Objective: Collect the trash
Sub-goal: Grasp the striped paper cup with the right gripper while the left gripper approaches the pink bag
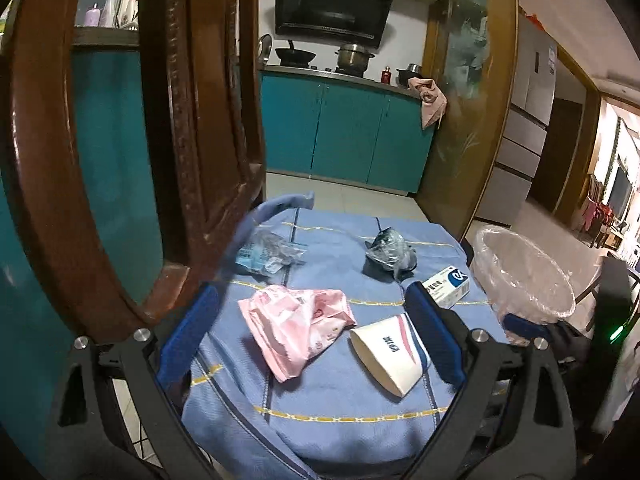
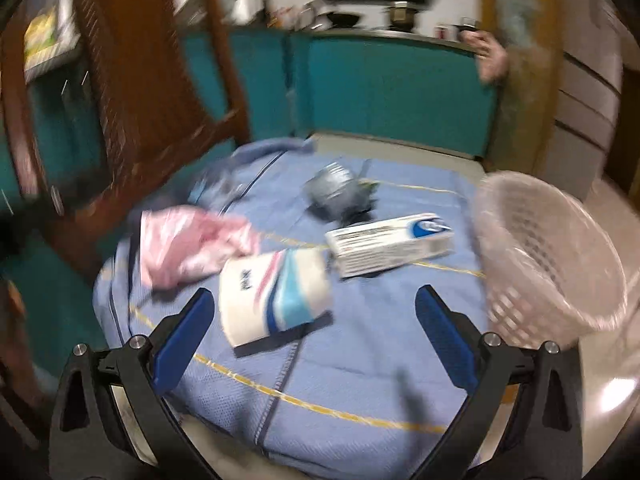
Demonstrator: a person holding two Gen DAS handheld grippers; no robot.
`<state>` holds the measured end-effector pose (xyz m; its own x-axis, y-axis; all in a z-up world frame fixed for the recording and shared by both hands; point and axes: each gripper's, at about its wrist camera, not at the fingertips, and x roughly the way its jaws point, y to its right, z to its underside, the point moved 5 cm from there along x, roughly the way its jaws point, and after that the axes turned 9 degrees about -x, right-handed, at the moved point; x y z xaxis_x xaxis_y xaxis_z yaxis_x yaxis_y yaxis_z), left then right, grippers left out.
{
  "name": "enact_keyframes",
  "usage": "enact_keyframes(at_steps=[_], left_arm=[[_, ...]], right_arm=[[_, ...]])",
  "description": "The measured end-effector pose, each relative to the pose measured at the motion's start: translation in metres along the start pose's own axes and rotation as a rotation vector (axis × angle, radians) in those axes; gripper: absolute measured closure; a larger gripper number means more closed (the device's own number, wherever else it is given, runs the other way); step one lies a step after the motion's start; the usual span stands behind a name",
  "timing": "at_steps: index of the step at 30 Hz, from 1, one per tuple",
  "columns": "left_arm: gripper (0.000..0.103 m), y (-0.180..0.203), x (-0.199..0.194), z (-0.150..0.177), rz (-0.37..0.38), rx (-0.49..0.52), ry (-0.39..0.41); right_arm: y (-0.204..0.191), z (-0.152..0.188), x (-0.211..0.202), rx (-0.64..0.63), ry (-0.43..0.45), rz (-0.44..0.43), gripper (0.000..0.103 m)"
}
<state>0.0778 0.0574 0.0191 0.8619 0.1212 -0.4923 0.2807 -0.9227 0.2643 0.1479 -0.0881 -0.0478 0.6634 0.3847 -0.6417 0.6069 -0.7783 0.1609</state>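
Note:
Trash lies on a blue cloth (image 1: 328, 392) over a small table: a pink plastic bag (image 1: 296, 328), a paper cup on its side (image 1: 390, 354), a white and blue box (image 1: 447, 285), a dark crumpled bag (image 1: 388, 256) and a clear wrapper (image 1: 268, 256). My left gripper (image 1: 314, 316) is open and empty above the pink bag and cup. My right gripper (image 2: 316, 312) is open and empty, with the cup (image 2: 276, 296) between its fingers' line; the box (image 2: 390, 244), pink bag (image 2: 192, 244) and dark bag (image 2: 340, 196) lie beyond. The right wrist view is blurred.
A lined white bin (image 1: 524, 276) stands at the table's right edge, also in the right wrist view (image 2: 552, 256). A brown wooden chair back (image 1: 192, 120) rises at the left. Teal kitchen cabinets (image 1: 344, 136) stand behind, across tiled floor.

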Motion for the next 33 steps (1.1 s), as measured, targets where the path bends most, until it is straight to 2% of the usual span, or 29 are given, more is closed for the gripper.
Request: enact_keyframes(at_steps=[3, 5, 8, 15, 23, 29, 31, 33], left_arm=[[0.008, -0.002, 0.007, 0.004, 0.000, 0.003, -0.036], [0.008, -0.002, 0.010, 0.006, 0.001, 0.010, -0.053], [0.008, -0.003, 0.017, 0.011, -0.007, 0.023, -0.082], [0.009, -0.008, 0.027, 0.017, -0.024, 0.022, -0.120], [0.008, -0.006, 0.030, 0.018, -0.027, 0.016, -0.122], [0.008, -0.006, 0.034, 0.020, -0.038, 0.017, -0.132], [0.008, -0.005, 0.038, 0.022, -0.041, 0.029, -0.143], [0.008, -0.004, 0.041, 0.024, -0.043, 0.036, -0.153]], right_arm=[[-0.017, -0.004, 0.022, -0.124, -0.023, 0.021, 0.005], [-0.021, -0.004, 0.038, -0.150, -0.055, 0.010, 0.005], [-0.016, -0.001, 0.057, -0.126, -0.108, 0.001, 0.003], [-0.005, -0.005, 0.065, -0.024, -0.118, -0.060, 0.003], [-0.016, -0.006, 0.059, -0.042, -0.118, -0.048, 0.003], [-0.020, -0.004, 0.069, -0.043, -0.148, -0.003, 0.003], [-0.022, -0.004, 0.071, -0.048, -0.141, -0.015, 0.003], [-0.022, -0.005, 0.068, -0.050, -0.128, -0.031, 0.009]])
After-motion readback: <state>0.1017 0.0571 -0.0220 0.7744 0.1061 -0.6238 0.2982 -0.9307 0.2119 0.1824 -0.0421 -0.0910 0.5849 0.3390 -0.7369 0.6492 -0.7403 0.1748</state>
